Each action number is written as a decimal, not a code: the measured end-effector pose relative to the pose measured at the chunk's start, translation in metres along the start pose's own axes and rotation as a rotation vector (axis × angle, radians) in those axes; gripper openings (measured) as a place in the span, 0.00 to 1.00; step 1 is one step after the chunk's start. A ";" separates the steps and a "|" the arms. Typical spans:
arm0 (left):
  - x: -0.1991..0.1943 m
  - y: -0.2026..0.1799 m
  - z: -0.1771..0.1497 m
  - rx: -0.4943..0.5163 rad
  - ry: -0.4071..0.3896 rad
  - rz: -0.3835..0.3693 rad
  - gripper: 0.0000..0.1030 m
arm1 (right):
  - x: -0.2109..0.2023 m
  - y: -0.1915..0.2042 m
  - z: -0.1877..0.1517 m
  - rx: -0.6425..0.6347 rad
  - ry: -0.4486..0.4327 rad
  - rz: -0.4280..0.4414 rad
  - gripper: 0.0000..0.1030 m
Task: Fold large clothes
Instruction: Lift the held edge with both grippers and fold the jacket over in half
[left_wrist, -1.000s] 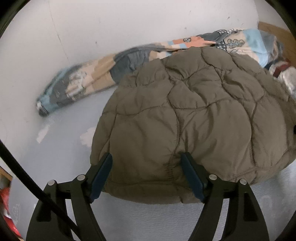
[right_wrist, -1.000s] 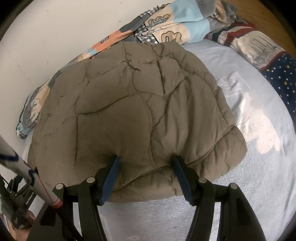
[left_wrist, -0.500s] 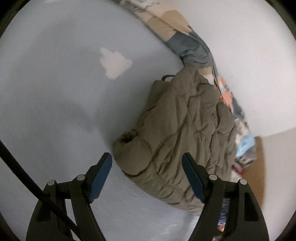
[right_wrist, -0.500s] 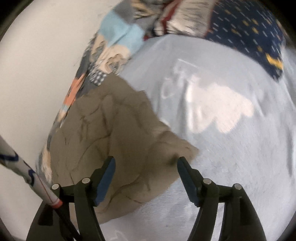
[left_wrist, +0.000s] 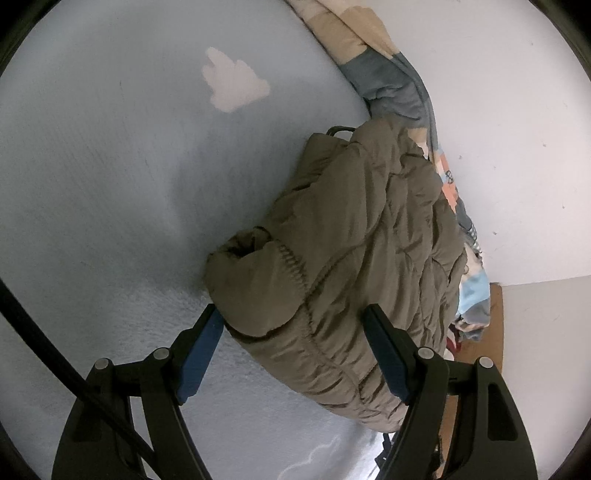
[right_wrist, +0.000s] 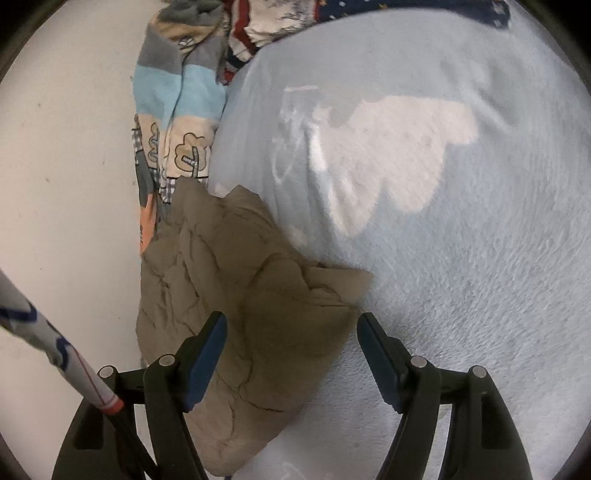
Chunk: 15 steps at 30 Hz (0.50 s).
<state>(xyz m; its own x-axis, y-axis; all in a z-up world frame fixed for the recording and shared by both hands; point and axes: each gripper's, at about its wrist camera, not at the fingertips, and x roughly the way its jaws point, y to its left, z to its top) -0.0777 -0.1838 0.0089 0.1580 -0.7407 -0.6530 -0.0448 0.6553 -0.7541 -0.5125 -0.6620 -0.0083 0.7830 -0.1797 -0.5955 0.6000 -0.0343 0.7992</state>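
An olive quilted jacket (left_wrist: 351, 240) lies folded on the pale blue bed sheet (left_wrist: 110, 184), against the wall. In the left wrist view a rolled cuff end of the jacket sits between the fingers of my left gripper (left_wrist: 292, 314), which stands open just above it. The right wrist view shows the jacket's other corner (right_wrist: 240, 295) under and between the fingers of my right gripper (right_wrist: 291, 319). That gripper is also open, and its blue pads do not press on the fabric.
A patchwork blanket (left_wrist: 388, 70) (right_wrist: 177, 92) is bunched along the white wall (left_wrist: 498, 129) behind the jacket. Pillows (right_wrist: 258, 26) lie at the far end of the bed. The sheet (right_wrist: 443, 295) stretches out to the right of the jacket. A brown board (left_wrist: 491, 332) stands by the wall.
Both views have rolled and shifted from the jacket's near hem to its two ends. The right gripper's jaws have spread a little wider. The jacket lies as it did.
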 end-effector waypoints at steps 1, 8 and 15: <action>0.001 0.001 0.000 -0.003 -0.002 -0.006 0.75 | 0.002 -0.002 0.000 0.007 0.002 0.009 0.75; 0.015 0.002 -0.001 0.008 -0.033 -0.034 0.81 | 0.017 -0.011 0.002 0.023 -0.010 0.081 0.81; 0.032 -0.009 -0.001 0.062 -0.062 -0.008 0.87 | 0.045 -0.009 0.009 -0.057 0.011 0.095 0.86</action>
<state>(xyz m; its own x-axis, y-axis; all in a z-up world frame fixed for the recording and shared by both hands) -0.0736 -0.2138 -0.0051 0.2188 -0.7366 -0.6399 0.0178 0.6587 -0.7522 -0.4846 -0.6782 -0.0415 0.8381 -0.1687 -0.5187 0.5314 0.0382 0.8462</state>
